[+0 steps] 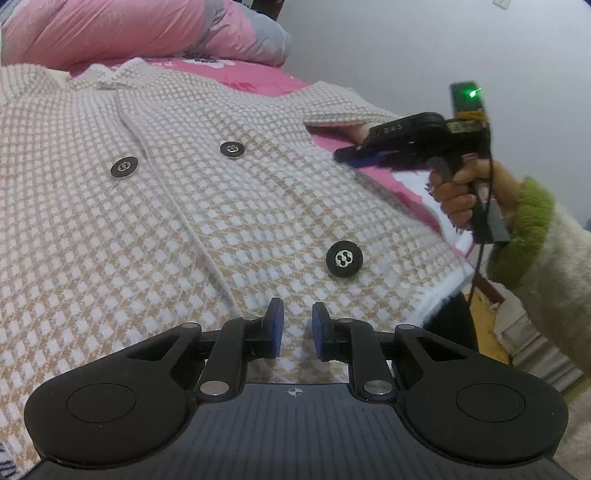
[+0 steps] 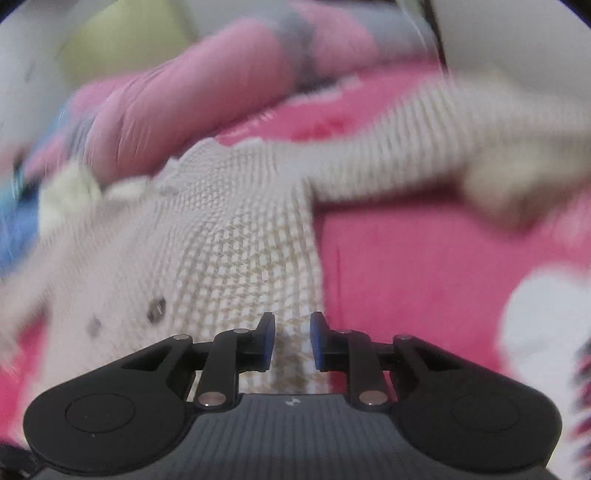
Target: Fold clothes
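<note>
Here the jacket (image 1: 192, 206) lies front-up across the pink bed (image 1: 258, 75), collar toward the quilt (image 1: 110, 29) at the bed's far edge, hem nearest the grippers. The left gripper (image 1: 297, 328) hovers over the hem, jaws slightly apart with nothing between them. The right gripper (image 2: 292, 341), jaws also narrowly apart and holding nothing, sits at the jacket's right side edge; the sleeve (image 2: 424, 147) runs out sideways toward the bed's right edge, so the right hand is nearer it.
</note>
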{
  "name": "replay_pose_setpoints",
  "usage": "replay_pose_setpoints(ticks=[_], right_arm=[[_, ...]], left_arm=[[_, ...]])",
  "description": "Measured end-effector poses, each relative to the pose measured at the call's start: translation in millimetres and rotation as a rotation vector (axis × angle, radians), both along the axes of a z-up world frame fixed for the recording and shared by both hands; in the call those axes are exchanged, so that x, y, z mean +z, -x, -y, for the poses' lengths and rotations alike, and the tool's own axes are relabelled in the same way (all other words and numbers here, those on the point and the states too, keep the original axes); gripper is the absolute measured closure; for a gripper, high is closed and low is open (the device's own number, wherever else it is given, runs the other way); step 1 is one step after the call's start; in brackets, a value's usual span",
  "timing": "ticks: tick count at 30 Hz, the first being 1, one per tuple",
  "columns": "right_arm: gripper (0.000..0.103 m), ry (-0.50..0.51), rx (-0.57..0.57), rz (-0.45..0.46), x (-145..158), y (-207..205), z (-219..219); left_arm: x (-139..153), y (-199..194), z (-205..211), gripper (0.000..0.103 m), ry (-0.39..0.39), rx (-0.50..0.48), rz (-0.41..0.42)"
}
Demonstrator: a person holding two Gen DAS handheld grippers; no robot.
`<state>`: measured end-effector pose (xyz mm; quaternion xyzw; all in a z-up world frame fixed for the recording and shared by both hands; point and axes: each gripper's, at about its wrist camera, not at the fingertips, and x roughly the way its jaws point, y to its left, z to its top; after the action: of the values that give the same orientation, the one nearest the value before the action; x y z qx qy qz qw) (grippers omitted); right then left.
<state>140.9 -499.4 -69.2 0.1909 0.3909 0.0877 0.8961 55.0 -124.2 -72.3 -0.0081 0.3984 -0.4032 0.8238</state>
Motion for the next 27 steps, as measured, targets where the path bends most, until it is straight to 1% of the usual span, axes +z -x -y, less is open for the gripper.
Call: replay_pose_setpoints(ticks=[1, 2, 3, 4, 5, 6, 8, 9, 10, 12, 13, 14, 15, 18, 20, 21, 24, 25, 27], right_arm=[[0.08, -0.061, -0.004, -0.019, -7, -3, 5], [0.08, -0.068, 0.014, -0.012, -8, -1, 3], [0.084, -0.058, 0.039, 0.003, -8, 3, -2], [0.088, -0.024, 0.057, 0.013, -6, 5, -7], [0.099, 0.017, 0.071, 0.023, -3, 6, -12], [0.1, 0.11, 0.072, 0.035, -1, 6, -18], [0.1, 0.329, 0.062, 0.061, 2, 7, -32], [0.1, 0.435, 0.079, 0.069, -3, 6, -38], [0.098, 0.489, 0.092, 0.078, -8, 7, -41], [0.096, 0.561, 0.108, 0.098, -16, 8, -46], [0.092, 0.571, 0.102, 0.103, -12, 9, -44], [0.078, 0.572, 0.091, 0.107, -5, 9, -41], [0.069, 0.573, 0.08, 0.11, 2, 10, -38], [0.069, 0.467, 0.027, 0.111, 27, 9, -22], [0.07, 0.457, 0.042, 0.146, 39, 1, -24], [0.071, 0.428, 0.057, 0.168, 46, -5, -27], [0.074, 0.327, 0.125, 0.18, 57, -41, -41], [0.075, 0.317, 0.143, 0.174, 57, -55, -45], [0.08, 0.302, 0.165, 0.128, 47, -94, -48]], left_arm=[[-1, 0, -1, 0.086, 0.007, -0.002, -0.002], [-2, -1, -2, 0.086, 0.013, -0.005, -0.005], [-3, -4, -2, 0.086, 0.017, -0.009, -0.008], [-3, -4, -3, 0.086, 0.018, -0.013, -0.009], [-4, -4, -3, 0.086, 0.017, -0.017, -0.01], [-4, -5, -2, 0.086, 0.013, -0.021, -0.008], [-4, -7, -1, 0.086, 0.006, -0.03, -0.002], [-4, -7, -1, 0.086, 0.003, -0.037, 0.004], [-5, -7, 0, 0.086, 0.0, -0.043, 0.01], [-6, -6, 0, 0.086, -0.007, -0.048, 0.018], [-6, -6, 0, 0.086, -0.011, -0.051, 0.023], [-5, -5, 0, 0.086, -0.015, -0.054, 0.028], [-6, -5, -2, 0.086, -0.015, -0.057, 0.031], [-6, -5, -6, 0.086, -0.01, -0.067, 0.027], [-5, -4, -7, 0.086, -0.008, -0.074, 0.021], [-5, -4, -7, 0.086, -0.009, -0.077, 0.019], [-4, -6, -7, 0.086, -0.014, -0.083, 0.014], [-4, -6, -7, 0.086, -0.017, -0.087, 0.015], [-4, -5, -8, 0.086, -0.019, -0.092, 0.011]])
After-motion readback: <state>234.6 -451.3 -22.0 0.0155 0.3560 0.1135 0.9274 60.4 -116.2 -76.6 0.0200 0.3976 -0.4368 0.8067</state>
